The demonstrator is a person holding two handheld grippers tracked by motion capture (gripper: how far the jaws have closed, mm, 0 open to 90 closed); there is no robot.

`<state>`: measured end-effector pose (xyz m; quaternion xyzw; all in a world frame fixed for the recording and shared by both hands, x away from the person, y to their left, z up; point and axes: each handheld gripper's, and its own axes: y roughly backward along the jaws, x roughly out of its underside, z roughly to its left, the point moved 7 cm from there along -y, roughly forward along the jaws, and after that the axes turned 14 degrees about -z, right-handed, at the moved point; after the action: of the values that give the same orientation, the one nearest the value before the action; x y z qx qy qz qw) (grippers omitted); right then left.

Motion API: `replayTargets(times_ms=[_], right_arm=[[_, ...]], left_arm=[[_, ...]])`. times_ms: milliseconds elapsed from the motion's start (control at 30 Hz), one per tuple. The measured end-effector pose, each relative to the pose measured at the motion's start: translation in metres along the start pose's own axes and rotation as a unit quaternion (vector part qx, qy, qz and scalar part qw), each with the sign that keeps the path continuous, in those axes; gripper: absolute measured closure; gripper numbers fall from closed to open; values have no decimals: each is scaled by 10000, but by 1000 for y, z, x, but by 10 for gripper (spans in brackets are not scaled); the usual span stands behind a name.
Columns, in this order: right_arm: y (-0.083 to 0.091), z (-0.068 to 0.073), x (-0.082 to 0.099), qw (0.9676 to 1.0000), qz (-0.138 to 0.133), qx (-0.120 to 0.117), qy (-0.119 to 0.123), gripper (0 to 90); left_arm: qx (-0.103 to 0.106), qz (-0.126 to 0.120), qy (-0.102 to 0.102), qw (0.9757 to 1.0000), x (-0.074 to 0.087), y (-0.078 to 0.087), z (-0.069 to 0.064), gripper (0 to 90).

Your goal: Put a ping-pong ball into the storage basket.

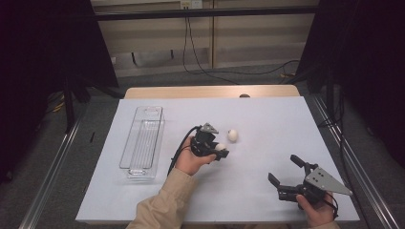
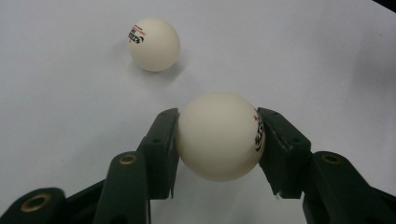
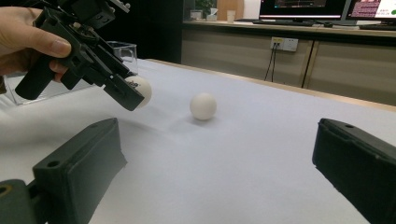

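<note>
My left gripper (image 1: 220, 150) is shut on a white ping-pong ball (image 2: 219, 136), which it holds a little above the white table near the middle; both jaws press on the ball's sides. The held ball (image 3: 140, 89) and the left gripper (image 3: 133, 95) also appear in the right gripper view. A second white ball (image 1: 232, 135) rests on the table just beyond it, also seen as a ball with black print (image 2: 153, 44) and a plain ball (image 3: 203, 106). My right gripper (image 1: 285, 170) stands open at the near right with nothing between its jaws.
A clear plastic tray (image 1: 143, 141) lies lengthwise on the left of the white table sheet (image 1: 267, 119). The table's far wooden edge (image 1: 210, 91) runs along the back. Cables hang down the wall behind.
</note>
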<state>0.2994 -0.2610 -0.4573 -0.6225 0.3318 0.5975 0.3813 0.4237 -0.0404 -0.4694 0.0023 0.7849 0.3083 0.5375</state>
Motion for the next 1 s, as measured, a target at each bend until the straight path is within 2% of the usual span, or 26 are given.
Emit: replayTargets(times_ms=[600,1000], right_arm=[[-2,0,0,10000,-20,-24,-16,12],[-2,0,0,10000,-17,-40,-22,12]], left_arm=[[-75,-31,124,9999,-2,8,5,511],[-202,-53,177,9996,-4,16,11,511]])
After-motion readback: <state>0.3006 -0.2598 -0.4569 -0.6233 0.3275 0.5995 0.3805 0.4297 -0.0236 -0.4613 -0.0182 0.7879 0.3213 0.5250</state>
